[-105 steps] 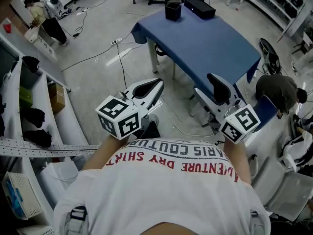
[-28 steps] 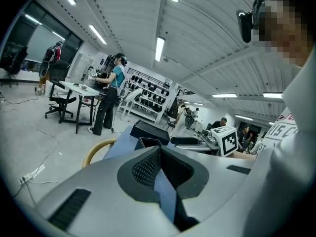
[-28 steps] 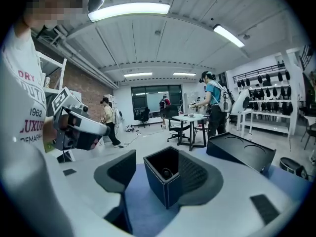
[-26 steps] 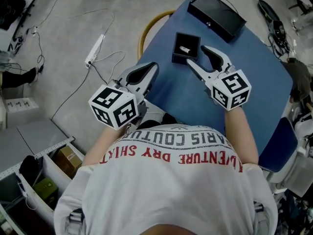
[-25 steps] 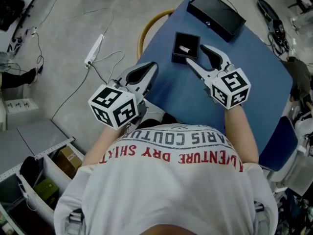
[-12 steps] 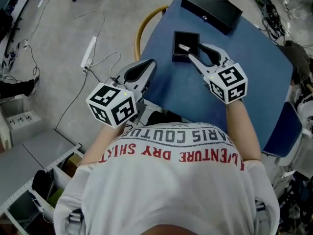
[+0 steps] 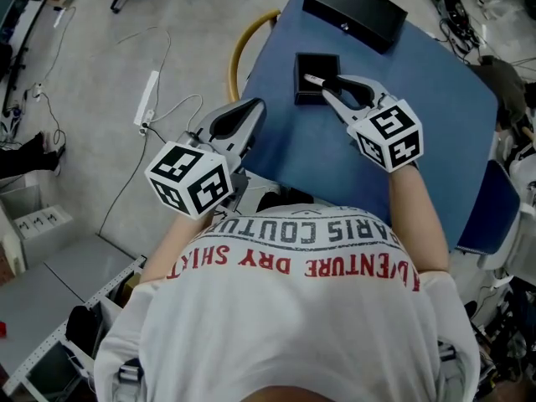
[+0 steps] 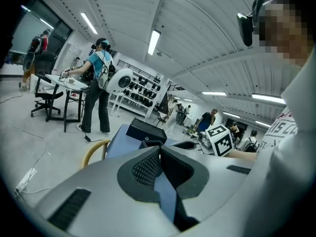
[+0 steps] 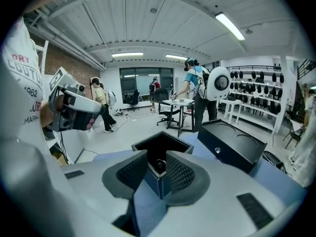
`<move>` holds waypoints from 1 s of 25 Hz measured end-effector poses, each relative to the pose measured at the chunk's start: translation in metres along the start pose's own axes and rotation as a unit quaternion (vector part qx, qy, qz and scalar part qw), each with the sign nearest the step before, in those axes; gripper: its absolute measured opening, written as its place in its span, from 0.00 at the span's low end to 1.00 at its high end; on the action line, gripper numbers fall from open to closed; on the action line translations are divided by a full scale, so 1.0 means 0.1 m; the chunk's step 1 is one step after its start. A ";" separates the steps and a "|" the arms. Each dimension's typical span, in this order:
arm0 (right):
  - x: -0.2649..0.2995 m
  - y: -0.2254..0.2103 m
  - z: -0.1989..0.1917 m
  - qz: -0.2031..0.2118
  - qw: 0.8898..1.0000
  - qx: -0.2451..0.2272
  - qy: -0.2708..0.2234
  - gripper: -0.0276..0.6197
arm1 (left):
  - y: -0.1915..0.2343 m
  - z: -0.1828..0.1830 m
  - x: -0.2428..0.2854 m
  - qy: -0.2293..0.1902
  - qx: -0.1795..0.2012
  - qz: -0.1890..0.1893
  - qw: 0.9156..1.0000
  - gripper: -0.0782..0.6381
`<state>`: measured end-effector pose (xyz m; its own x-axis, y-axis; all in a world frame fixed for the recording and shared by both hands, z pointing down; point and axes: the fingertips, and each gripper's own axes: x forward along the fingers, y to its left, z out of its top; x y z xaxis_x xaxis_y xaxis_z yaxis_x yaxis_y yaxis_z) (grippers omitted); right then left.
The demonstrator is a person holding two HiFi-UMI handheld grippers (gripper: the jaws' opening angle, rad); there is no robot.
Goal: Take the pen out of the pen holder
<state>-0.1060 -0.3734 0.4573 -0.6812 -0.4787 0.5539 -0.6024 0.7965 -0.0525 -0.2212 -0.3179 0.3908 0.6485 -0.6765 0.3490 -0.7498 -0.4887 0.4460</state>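
Right tool [image 9: 156,154] just closing, pen [image 9: 160,164] between jaws (pads not pressing); left tool [image 8: 159,148] closed, empty.

Blue cloth-covered table [image 7: 435,115]: black square open-topped pen holder [image 7: 303,97] near its left edge; flat black rectangular case [image 7: 355,11] at far corner.

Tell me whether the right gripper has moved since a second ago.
Yes. In the head view the right gripper has advanced toward the pen holder; its jaws have just been closing and now straddle the holder's near corner and the pen.
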 end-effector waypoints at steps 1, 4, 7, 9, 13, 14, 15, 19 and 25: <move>0.00 0.00 0.00 0.000 1.000 0.004 0.002 0.23 | 0.01 0.00 -0.01 0.000 0.001 -0.001 1.000 0.15; -0.01 -0.03 -0.01 -0.007 1.000 0.015 0.011 0.22 | 0.02 0.02 -0.03 -0.002 0.003 -0.004 1.000 0.15; 0.01 -0.08 -0.02 -0.018 0.999 0.016 0.024 0.16 | 0.03 0.04 -0.04 -0.003 0.005 -0.008 1.000 0.15; 0.02 -0.07 -0.03 -0.021 0.999 0.004 0.034 0.16 | 0.03 0.06 -0.06 -0.004 0.007 -0.011 1.000 0.15; 0.01 -0.04 -0.01 -0.036 0.998 -0.015 0.045 0.15 | 0.06 0.10 -0.13 -0.008 0.012 -0.015 1.000 0.15; 0.01 -0.04 -0.01 -0.041 0.998 -0.020 0.045 0.15 | 0.07 0.11 -0.15 -0.009 0.013 -0.016 1.000 0.15; 0.02 -0.03 0.00 -0.046 0.998 -0.022 0.045 0.15 | 0.08 0.12 -0.16 -0.010 0.015 -0.017 1.000 0.15; 0.00 -0.01 0.03 -0.066 0.997 -0.027 0.042 0.15 | 0.12 0.13 -0.22 -0.012 0.019 -0.022 1.000 0.15; -0.10 0.02 0.16 -0.096 0.994 -0.032 0.032 0.15 | 0.15 0.14 -0.31 -0.015 0.025 -0.038 0.999 0.15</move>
<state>-0.1066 -0.3731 0.4386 -0.5270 -0.6020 0.5999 -0.6901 0.7151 0.1114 -0.2543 -0.3125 0.3753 0.7000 -0.6520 0.2912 -0.7049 -0.5657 0.4279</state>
